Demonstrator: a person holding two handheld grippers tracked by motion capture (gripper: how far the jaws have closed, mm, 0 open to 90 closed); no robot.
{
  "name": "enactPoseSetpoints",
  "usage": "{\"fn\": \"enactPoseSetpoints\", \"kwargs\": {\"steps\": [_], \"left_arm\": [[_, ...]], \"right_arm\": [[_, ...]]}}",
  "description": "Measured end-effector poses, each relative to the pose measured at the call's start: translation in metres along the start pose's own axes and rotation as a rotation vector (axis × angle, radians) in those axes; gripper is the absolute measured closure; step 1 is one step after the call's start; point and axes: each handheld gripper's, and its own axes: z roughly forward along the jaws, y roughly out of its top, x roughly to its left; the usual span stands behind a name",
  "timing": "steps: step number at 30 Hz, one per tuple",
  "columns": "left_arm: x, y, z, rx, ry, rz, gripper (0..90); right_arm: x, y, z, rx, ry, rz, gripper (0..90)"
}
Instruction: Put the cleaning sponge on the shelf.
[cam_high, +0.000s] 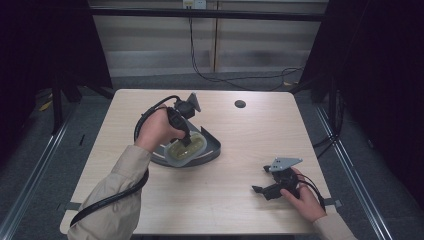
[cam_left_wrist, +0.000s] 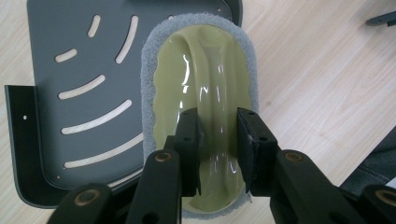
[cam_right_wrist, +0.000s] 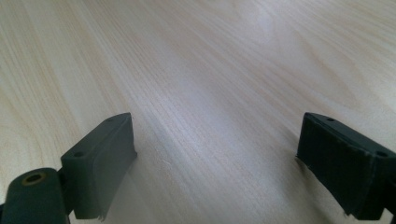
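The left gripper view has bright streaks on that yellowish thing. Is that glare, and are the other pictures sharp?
Yes, glare: in the left gripper view white highlights streak the glossy handle of the scrubber, held by the left tool; in the right gripper view the near jaws of the right tool look soft and the table shows a pale sheen; the high view is dim, its surroundings nearly black.

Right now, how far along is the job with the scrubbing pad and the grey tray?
Done: left gripper is clamped on the scrubbing pad by its ridge handle. In hand: pad overlaps the grey tray. Left: whether it lifts out or settles in is unclear. Right gripper waits open over the table.
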Motion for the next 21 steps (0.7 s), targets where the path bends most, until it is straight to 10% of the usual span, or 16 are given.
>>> {"fn": "enactPoseSetpoints", "kwargs": {"steps": [21], "left_arm": [[0.024,0.000,0.001,-0.028,0.036,-0.049,71.2]], "right_arm": [[0.000,0.000,0.000,0.000,0.000,-0.001,10.7]]}}
